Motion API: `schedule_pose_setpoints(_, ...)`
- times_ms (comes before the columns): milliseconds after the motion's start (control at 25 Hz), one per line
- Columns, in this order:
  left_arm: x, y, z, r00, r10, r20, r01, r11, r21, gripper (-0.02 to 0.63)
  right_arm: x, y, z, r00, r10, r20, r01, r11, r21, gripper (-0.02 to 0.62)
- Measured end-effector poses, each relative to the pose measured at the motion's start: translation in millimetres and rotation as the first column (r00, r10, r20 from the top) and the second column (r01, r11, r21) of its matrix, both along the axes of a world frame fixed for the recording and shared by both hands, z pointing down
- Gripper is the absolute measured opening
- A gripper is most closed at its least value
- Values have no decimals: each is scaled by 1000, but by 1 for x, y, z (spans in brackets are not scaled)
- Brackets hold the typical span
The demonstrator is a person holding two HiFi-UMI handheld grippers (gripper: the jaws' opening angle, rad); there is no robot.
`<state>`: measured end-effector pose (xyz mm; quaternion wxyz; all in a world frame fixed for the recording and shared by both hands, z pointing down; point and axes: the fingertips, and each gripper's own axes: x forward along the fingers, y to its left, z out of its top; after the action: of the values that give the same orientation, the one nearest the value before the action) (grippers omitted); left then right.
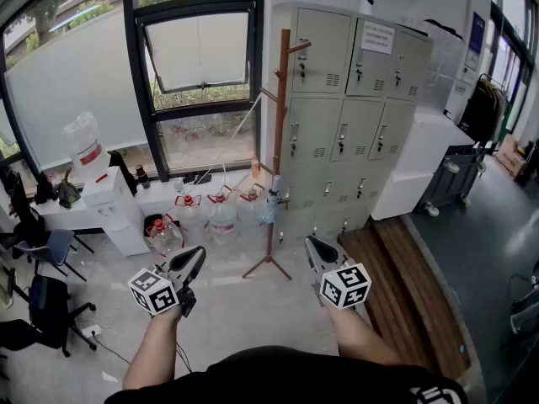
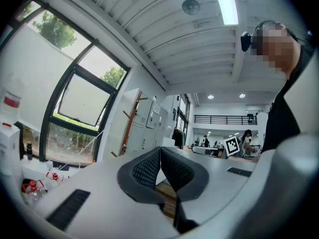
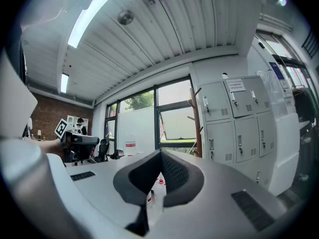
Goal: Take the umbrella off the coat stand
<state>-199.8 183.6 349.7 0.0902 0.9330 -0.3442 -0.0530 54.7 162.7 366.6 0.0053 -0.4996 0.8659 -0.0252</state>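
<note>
bright daylight via window [image 1: 198, 53] | ceiling strip light [image 2: 225, 4] | fisheye edges | sharp focus

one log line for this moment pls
phase: pre-reach | left gripper: jaws shut, empty | right gripper: jaws shut, empty | umbrella: hanging on coat stand, untouched
</note>
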Motion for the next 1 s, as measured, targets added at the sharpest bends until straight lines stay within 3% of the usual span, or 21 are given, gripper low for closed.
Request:
schedule_pose_setpoints(240,-6,7,-3,1000,14,8,-14,999,37,23,-8,13,2,1000,16,-3,-16,1000,4,14)
schedule_pose_setpoints(640,-36,32,14,1000,25,2,-25,1000,17,21,-7,39,11,996,80,47,-79,997,-24,14)
schedule_pose_setpoints(1000,-45,15,24,999,32,20,-33,999,8,22,-16,19,27,996,82,35,-80,996,-48,14)
